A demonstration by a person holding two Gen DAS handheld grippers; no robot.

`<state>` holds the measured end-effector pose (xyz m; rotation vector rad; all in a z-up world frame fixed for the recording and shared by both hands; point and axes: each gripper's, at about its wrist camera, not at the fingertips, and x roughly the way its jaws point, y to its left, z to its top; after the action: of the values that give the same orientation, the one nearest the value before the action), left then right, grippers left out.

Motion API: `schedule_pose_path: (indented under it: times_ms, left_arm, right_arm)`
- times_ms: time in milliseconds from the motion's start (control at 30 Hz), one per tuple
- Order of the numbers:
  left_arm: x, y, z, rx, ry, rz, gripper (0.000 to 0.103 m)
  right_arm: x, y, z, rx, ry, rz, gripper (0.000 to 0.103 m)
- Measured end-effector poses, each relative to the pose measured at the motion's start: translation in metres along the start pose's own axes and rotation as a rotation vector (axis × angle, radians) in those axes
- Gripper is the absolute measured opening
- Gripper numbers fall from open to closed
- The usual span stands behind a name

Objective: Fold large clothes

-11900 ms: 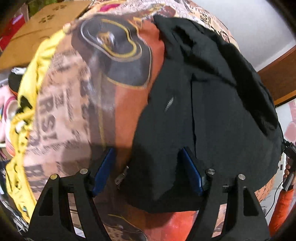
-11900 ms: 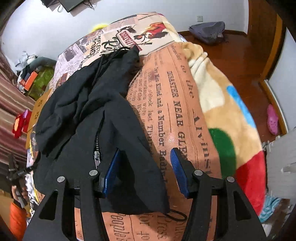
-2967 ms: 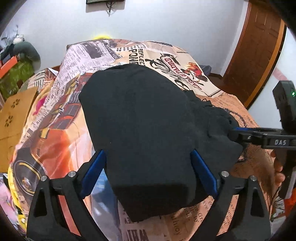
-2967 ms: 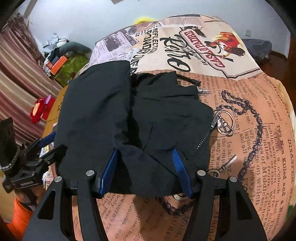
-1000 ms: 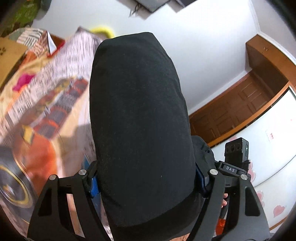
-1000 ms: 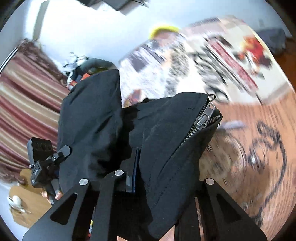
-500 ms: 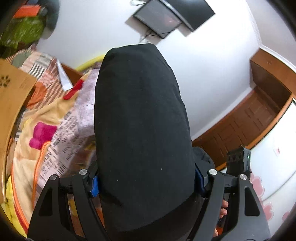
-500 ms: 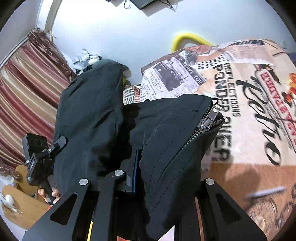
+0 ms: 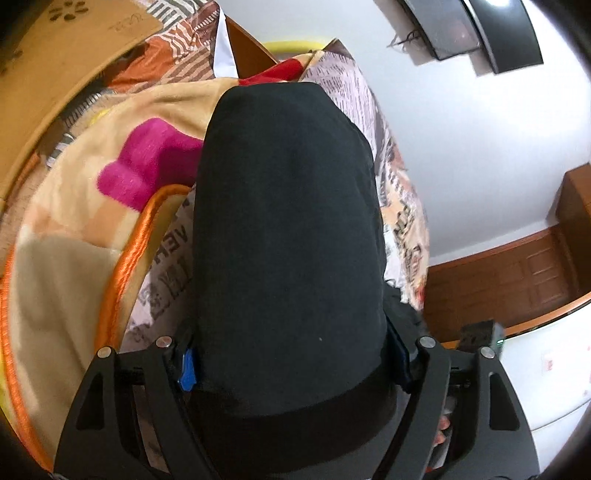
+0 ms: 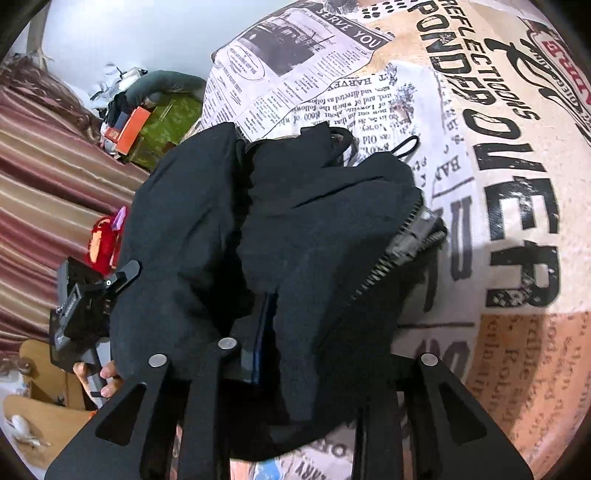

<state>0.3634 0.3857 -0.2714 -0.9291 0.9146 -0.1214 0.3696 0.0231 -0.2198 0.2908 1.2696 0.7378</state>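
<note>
A folded black jacket [image 9: 288, 221] fills the left wrist view, and my left gripper [image 9: 295, 365] is shut on its thick fold with the jaws wide and both blue pads against the cloth. In the right wrist view the jacket [image 10: 314, 221] lies bunched on the newspaper-print bed cover [image 10: 498, 184], its zipper [image 10: 402, 251] facing right. My right gripper [image 10: 317, 343] holds the near edge; its jaws are opening with the cloth still between them and against the blue pad. The left gripper [image 10: 92, 302] shows at the jacket's left side, held by a hand [image 10: 107, 380].
A beige blanket with a pink patch [image 9: 147, 166] and orange trim lies to the left of the cover. Beyond are a cardboard sheet [image 9: 55, 55], a wall screen [image 9: 461, 33] and a wooden door [image 9: 517, 269]. A striped curtain [image 10: 37, 184] and piled clutter [image 10: 147, 122] stand at the left.
Both grippers have carried the jacket forward and down toward the head of the bed. Its far end now rests on the cover. The right jaws stand slightly wider.
</note>
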Motion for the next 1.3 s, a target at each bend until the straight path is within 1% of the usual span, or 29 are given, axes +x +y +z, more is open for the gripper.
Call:
schedule_pose_path:
  times_ms: [133,233,267,333,400,467,533,600,700,767,800,933,1000,1067,1133,1233,1300]
  left_arm:
    - [-0.016,-0.013,-0.013,0.033,0.007,0.063,0.078]
    - [-0.036,-0.024,-0.029,0.058,-0.009,0.12,0.078]
    - [-0.047,-0.029,-0.035,0.066,-0.021,0.14,0.078]
    - [-0.064,-0.036,-0.044,0.084,-0.03,0.154,0.078]
    - [-0.085,-0.051,-0.055,0.113,-0.047,0.168,0.078]
    - [-0.109,-0.072,-0.069,0.166,-0.08,0.207,0.078]
    - [-0.137,-0.104,-0.087,0.241,-0.125,0.242,0.078]
    - [-0.164,-0.135,-0.107,0.321,-0.17,0.253,0.078]
    - [-0.206,-0.18,-0.139,0.415,-0.25,0.24,0.078]
    - [-0.236,-0.209,-0.166,0.468,-0.312,0.207,0.077]
    - [-0.244,-0.219,-0.175,0.487,-0.332,0.198,0.077]
    - [-0.288,-0.266,-0.232,0.61,-0.481,0.2,0.078]
    - [-0.304,-0.281,-0.26,0.659,-0.564,0.215,0.078]
    - [-0.318,-0.294,-0.292,0.698,-0.651,0.232,0.078]
    - [-0.328,-0.299,-0.316,0.722,-0.714,0.24,0.078]
    - [-0.337,-0.304,-0.352,0.751,-0.812,0.265,0.078]
    - [-0.339,-0.305,-0.37,0.76,-0.85,0.27,0.078]
  right_arm:
    - [-0.026,0.001,-0.008,-0.025,0.002,-0.039,0.025]
    - [-0.05,0.007,-0.019,-0.057,-0.026,-0.088,0.026]
    - [-0.061,0.008,-0.024,-0.068,-0.038,-0.099,0.026]
    - [-0.079,0.009,-0.029,-0.081,-0.056,-0.099,0.026]
    - [-0.095,0.015,-0.033,-0.094,-0.07,-0.092,0.026]
    - [-0.116,0.03,-0.042,-0.132,-0.105,-0.103,0.026]
    - [-0.138,0.047,-0.053,-0.182,-0.152,-0.113,0.026]
    - [-0.165,0.067,-0.066,-0.227,-0.204,-0.098,0.026]
    - [-0.206,0.098,-0.087,-0.29,-0.298,-0.066,0.026]
    - [-0.234,0.117,-0.106,-0.337,-0.37,-0.045,0.026]
    - [-0.251,0.129,-0.118,-0.369,-0.416,-0.033,0.026]
    - [-0.295,0.158,-0.16,-0.465,-0.568,-0.017,0.029]
    - [-0.313,0.169,-0.184,-0.506,-0.649,-0.019,0.032]
    - [-0.324,0.175,-0.203,-0.53,-0.712,-0.023,0.033]
    - [-0.33,0.178,-0.221,-0.547,-0.764,-0.029,0.034]
    - [-0.333,0.18,-0.244,-0.559,-0.842,-0.06,0.034]
    - [-0.333,0.183,-0.256,-0.576,-0.881,-0.088,0.035]
